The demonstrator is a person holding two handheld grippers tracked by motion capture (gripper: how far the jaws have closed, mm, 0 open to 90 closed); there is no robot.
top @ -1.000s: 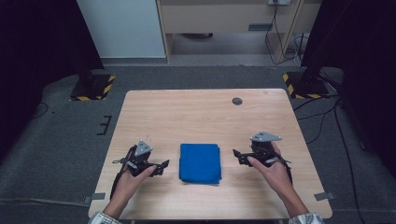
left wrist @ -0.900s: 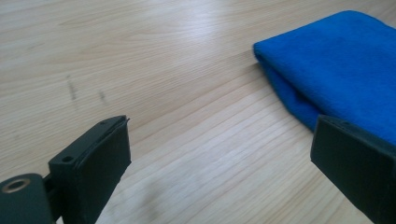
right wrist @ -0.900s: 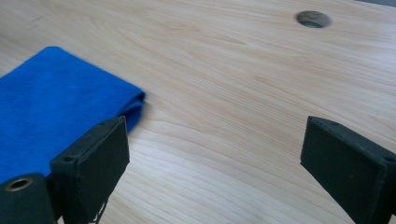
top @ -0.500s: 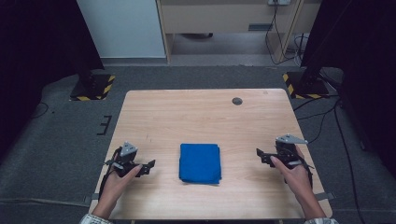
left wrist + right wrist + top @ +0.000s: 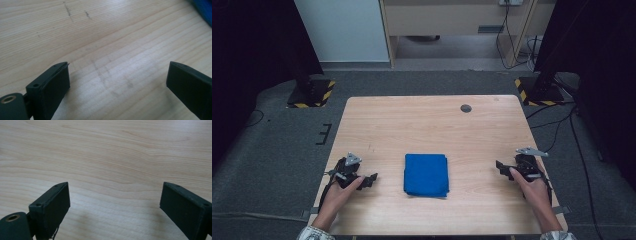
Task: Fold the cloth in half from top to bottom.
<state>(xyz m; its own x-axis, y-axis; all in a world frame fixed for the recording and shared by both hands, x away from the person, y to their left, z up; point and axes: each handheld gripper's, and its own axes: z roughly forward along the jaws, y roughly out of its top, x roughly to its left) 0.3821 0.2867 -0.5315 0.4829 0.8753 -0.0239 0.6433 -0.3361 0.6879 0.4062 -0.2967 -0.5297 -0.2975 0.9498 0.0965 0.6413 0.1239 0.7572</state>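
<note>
A folded blue cloth [image 5: 426, 174] lies flat on the wooden table [image 5: 422, 125], near the front middle. My left gripper [image 5: 371, 178] rests low by the table's front left, well left of the cloth, jaws wide open over bare wood [image 5: 117, 82]. A corner of the blue cloth [image 5: 203, 10] shows at the top right of the left gripper view. My right gripper [image 5: 500, 167] sits at the table's right edge, well right of the cloth, jaws wide open with nothing between them [image 5: 113, 205].
A small dark round hole [image 5: 466, 108] marks the table's far right part. Beyond the table are grey carpet, black stands with yellow-black striped bases [image 5: 311, 94], cables [image 5: 557, 125] on the right, and a cabinet at the back.
Both hands have drawn apart, away from the cloth: the left gripper went out to the front left edge, the right gripper to the right edge. The cloth has not moved.
</note>
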